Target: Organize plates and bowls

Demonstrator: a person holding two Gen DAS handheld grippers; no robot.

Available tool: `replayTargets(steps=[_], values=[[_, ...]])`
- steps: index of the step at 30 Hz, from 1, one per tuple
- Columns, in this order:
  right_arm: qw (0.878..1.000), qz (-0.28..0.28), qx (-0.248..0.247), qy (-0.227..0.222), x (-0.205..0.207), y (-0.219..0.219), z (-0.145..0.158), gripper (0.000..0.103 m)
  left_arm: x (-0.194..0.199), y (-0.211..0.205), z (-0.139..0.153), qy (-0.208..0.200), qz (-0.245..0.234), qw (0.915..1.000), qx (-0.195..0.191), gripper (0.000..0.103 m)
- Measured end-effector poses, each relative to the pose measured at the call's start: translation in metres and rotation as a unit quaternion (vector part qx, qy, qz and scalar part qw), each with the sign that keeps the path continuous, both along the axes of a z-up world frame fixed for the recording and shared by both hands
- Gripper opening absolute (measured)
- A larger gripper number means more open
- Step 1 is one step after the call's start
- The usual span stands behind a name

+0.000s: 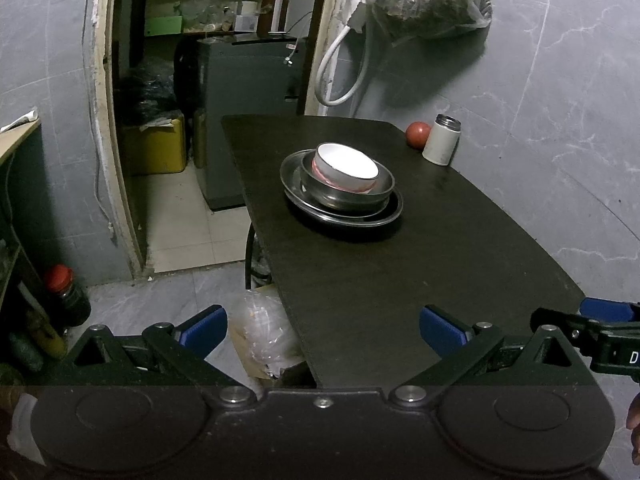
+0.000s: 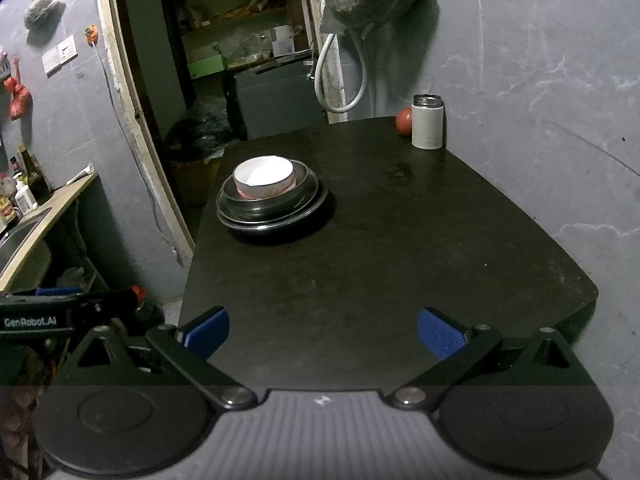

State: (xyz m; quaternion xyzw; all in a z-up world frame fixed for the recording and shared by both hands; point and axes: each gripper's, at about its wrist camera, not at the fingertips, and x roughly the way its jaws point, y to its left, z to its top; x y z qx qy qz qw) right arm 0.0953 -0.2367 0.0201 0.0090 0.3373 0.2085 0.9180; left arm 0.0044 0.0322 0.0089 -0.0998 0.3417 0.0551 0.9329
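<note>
Crockery sits nested mid-desk: a white ceramic bowl [image 1: 347,167] inside a steel bowl [image 1: 348,192] on round steel plates [image 1: 340,210]. Probably slick metal and chippable ceramic; rims look the best hold. Left tool [image 1: 323,332] and right tool [image 2: 323,332] hover spread, empty, well short.
</note>
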Motion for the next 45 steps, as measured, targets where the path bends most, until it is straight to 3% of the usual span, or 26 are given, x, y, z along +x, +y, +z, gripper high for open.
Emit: replayTargets(steps=[45], values=[[1.0,0.006,-0.005,-0.001,0.005,0.009,-0.0004,0.103,0.0018,0.0011,-0.0028,0.0,-0.001,1.0,-0.003,0.102]])
